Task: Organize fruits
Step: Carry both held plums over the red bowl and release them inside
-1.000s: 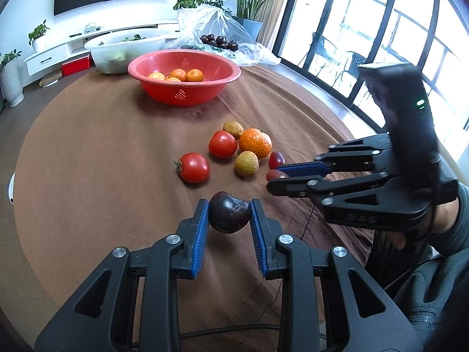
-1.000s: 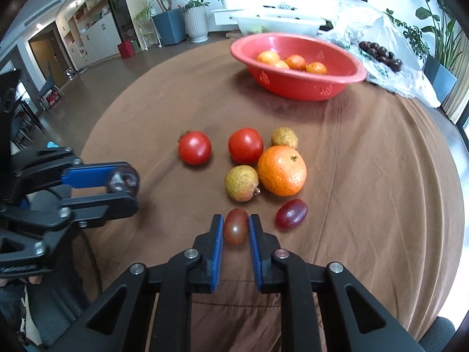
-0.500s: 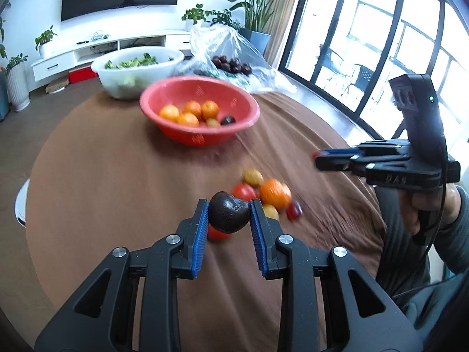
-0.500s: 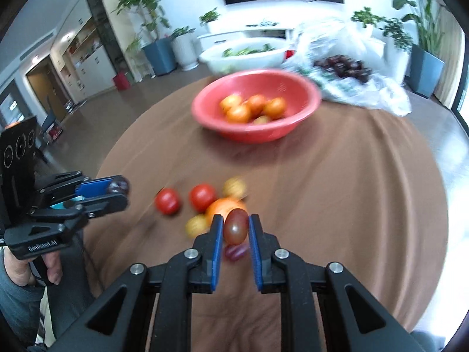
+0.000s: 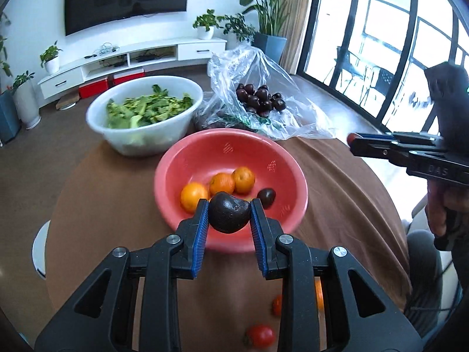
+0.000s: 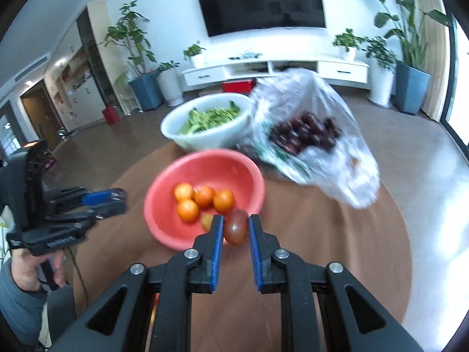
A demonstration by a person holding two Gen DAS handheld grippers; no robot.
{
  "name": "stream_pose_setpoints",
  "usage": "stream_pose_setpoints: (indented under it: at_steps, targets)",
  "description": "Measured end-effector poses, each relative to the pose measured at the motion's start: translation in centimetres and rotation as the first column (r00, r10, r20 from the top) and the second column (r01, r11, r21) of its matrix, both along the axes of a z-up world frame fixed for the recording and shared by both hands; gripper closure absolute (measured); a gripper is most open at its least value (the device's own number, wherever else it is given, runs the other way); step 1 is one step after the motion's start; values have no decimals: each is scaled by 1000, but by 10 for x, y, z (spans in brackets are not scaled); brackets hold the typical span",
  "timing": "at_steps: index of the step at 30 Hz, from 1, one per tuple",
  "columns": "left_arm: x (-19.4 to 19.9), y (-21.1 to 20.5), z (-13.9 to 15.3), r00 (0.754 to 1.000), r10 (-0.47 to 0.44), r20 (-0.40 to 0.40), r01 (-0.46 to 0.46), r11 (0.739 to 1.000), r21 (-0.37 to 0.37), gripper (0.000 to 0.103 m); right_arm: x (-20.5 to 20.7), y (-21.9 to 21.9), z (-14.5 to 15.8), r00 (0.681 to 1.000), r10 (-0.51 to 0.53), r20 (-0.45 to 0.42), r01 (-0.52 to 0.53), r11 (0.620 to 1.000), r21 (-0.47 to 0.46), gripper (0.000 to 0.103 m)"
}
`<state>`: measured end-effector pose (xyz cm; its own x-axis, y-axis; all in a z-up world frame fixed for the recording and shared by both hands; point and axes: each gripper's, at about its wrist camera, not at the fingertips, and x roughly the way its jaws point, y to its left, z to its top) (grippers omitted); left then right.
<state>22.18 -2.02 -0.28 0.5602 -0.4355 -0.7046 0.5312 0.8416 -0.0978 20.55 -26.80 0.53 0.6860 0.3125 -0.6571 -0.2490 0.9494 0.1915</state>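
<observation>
My left gripper point(image 5: 229, 214) is shut on a dark purple plum point(image 5: 230, 212) and holds it over the near rim of the red bowl point(image 5: 290, 158). The bowl holds several oranges point(image 5: 222, 182) and a dark plum point(image 5: 266, 197). My right gripper point(image 6: 235, 228) is shut on a small reddish-brown tomato point(image 6: 235, 226) above the near rim of the same bowl point(image 6: 249, 170). In the left wrist view the right gripper point(image 5: 351, 140) shows at the right, beside the bowl. In the right wrist view the left gripper point(image 6: 121, 199) shows at the left. Tomatoes point(image 5: 261, 336) lie on the brown cloth below.
A white bowl of greens point(image 5: 187, 117) stands behind the red bowl. A clear plastic bag with dark plums point(image 5: 261, 99) lies at the back right. The round table's edge point(image 5: 390, 205) is close on the right. A white object point(image 5: 38, 249) sits at the left edge.
Both grippers have risen from the loose fruit and moved forward to the red bowl, each still holding its fruit. The loose fruit has dropped to the bottom of the left view.
</observation>
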Motion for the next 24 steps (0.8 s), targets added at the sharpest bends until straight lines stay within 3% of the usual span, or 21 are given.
stream_pose_setpoints:
  at_steps: [3, 9, 24]
  targets:
    - [20, -20, -12, 1000, -14, -11, 15, 999, 41, 77, 23, 15, -3, 999, 34, -9, -34, 999, -3, 84]
    - [41, -40, -41, 999, -21, -50, 24, 998, 56, 77, 52, 31, -24, 997, 54, -56, -54, 999, -6, 84]
    - [58, -42, -74, 997, 26, -76, -20, 997, 79, 77, 79, 54, -70, 988, 72, -140, -83, 994, -72, 84]
